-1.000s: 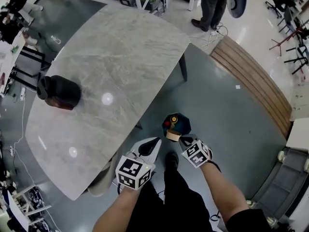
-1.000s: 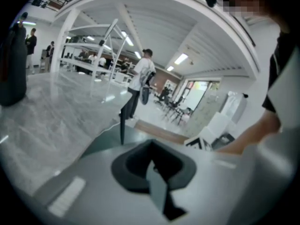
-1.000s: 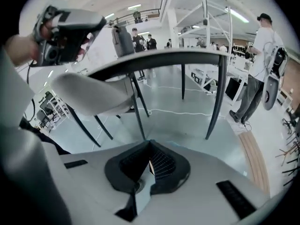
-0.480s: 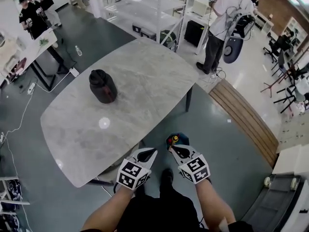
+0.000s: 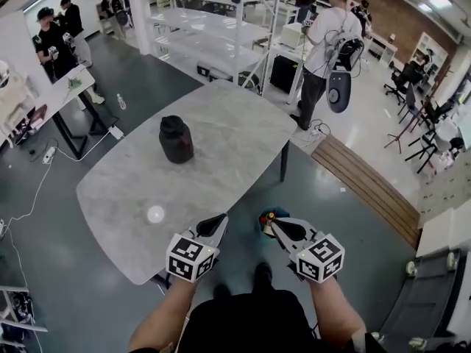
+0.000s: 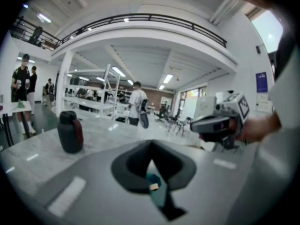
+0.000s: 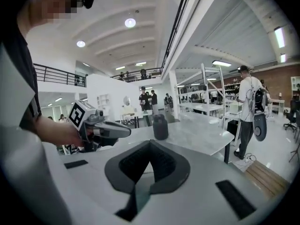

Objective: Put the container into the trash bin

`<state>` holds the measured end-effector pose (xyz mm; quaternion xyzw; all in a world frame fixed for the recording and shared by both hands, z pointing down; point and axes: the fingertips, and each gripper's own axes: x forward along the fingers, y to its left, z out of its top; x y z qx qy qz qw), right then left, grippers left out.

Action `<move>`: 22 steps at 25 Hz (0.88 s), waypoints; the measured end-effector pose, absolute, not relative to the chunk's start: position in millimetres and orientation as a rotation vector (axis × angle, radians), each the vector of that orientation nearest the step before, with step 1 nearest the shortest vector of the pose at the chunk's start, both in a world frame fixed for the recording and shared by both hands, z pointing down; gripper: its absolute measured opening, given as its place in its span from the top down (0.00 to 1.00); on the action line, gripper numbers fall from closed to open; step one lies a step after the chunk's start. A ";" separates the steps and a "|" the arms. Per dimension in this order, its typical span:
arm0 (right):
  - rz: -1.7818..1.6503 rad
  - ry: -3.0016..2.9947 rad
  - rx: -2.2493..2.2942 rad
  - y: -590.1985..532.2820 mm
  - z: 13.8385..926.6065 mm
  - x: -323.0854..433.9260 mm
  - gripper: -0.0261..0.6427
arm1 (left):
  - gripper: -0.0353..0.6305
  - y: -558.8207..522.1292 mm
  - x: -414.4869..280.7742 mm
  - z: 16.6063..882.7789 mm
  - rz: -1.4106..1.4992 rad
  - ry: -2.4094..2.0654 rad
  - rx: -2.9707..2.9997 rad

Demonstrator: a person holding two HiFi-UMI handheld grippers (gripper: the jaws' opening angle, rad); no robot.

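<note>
At eleven o'clock on the grey marble table [image 5: 235, 145], the squat dark lidded container [image 5: 176, 140] is standing, probably rigid and slick, best pinched at its neck, with left gripper [image 5: 218, 222] and right gripper [image 5: 273, 226] hovering closed, empty.

Bright, even light from the ceiling lamps [image 7: 130, 22] fills my hall, and a white glare spot sits on the marble bench [image 5: 221, 145]. Every view bends hard at its edges, and both gripper views darken at the corners. My left gripper [image 6: 151, 153] looks soft and unfocused up close.
</note>
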<state>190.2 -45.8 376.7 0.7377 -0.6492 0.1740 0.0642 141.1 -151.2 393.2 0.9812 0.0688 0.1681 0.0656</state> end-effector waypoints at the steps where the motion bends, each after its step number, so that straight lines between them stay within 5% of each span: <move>1: 0.488 -1.951 2.262 -40.2 364.7 186.4 0.97 | 0.94 -154.7 132.6 386.7 0.500 0.194 2.974; 22: 0.198 -1.911 2.413 -9.0 302.4 180.2 0.97 | 0.94 -171.4 109.7 324.0 0.307 0.079 3.072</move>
